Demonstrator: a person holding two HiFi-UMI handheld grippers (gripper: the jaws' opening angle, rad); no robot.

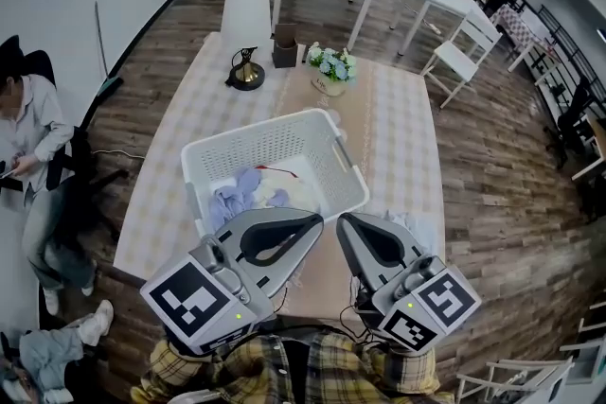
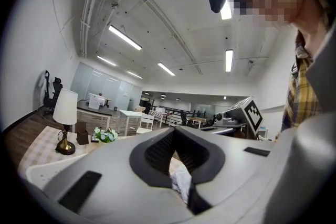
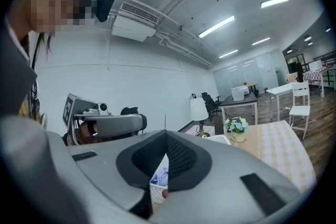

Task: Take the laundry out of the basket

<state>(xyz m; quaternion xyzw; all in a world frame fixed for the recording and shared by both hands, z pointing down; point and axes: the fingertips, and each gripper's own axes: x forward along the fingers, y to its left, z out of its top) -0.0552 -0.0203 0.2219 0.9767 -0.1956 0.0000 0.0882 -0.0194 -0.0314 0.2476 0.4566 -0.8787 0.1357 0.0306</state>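
A white slotted laundry basket (image 1: 331, 132) stands on the checked tablecloth. Lavender and white laundry (image 1: 248, 192) lies in its near end. In the head view both grippers hover level just in front of the basket's near rim. The left gripper (image 1: 318, 220) is shut with its tips (image 2: 175, 128) meeting, and nothing hangs from them. A white cloth (image 2: 181, 184) shows through the gap behind its pads; I cannot tell whether it is pinched. The right gripper (image 1: 341, 220) is shut and empty (image 3: 166, 131), and through its gap I see the basket with lavender cloth (image 3: 157, 176).
At the table's far end stand a white-shaded lamp (image 1: 246, 33), a brown box (image 1: 284, 47) and a vase of flowers (image 1: 331, 66). A pale cloth (image 1: 412, 224) lies on the table right of the basket. A person (image 1: 28, 147) sits at the left. White chair (image 1: 464, 52) behind.
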